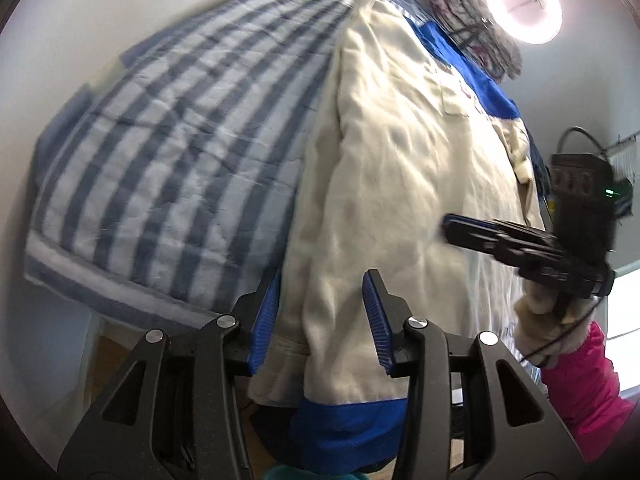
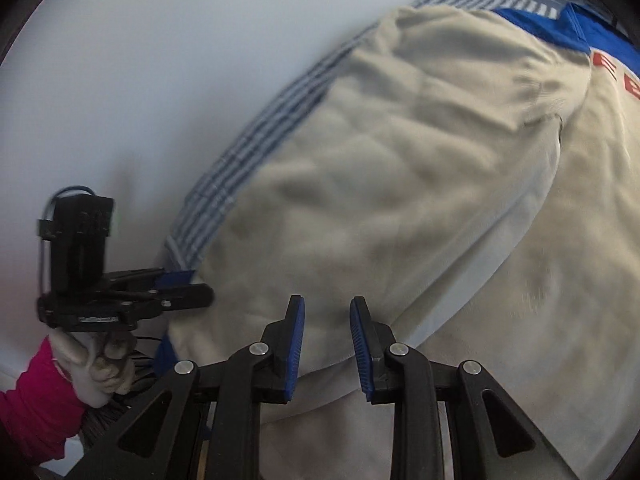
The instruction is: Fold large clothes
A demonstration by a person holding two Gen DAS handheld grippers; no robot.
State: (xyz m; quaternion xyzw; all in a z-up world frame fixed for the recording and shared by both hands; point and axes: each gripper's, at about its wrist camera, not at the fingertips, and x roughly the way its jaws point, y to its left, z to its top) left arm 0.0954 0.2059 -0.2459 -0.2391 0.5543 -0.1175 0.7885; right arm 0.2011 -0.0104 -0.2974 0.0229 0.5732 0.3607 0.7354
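On the bed, over a blue-and-white striped blanket (image 1: 160,148), lies a large cream jacket (image 1: 400,184) with royal-blue trim at its hem and shoulder and red lettering near the chest. It runs lengthwise along one side of the blanket, its blue hem hanging past the near edge of the bed, the cloth rumpled in soft folds.

The left tongs (image 1: 320,320) hover at the jacket's lower part with their blue-padded jaws standing wide, cream cloth showing in the gap between them; whether the pads touch the fabric cannot be told. The right tongs (image 2: 327,344) sit low over another stretch of the cream cloth, their jaws apart by a narrower gap, nothing pinched between them.

From the left wrist view, the right tongs appear at the jacket's far side, carried by a hand in a pale glove (image 1: 548,320) with a pink sleeve. From the right wrist view, the left tongs show near the blue corner of the hem, held likewise by a gloved hand.

A lit ring light (image 1: 524,2) glows against the wall beyond the bed, beside a patterned bundle of cloth (image 1: 472,20).
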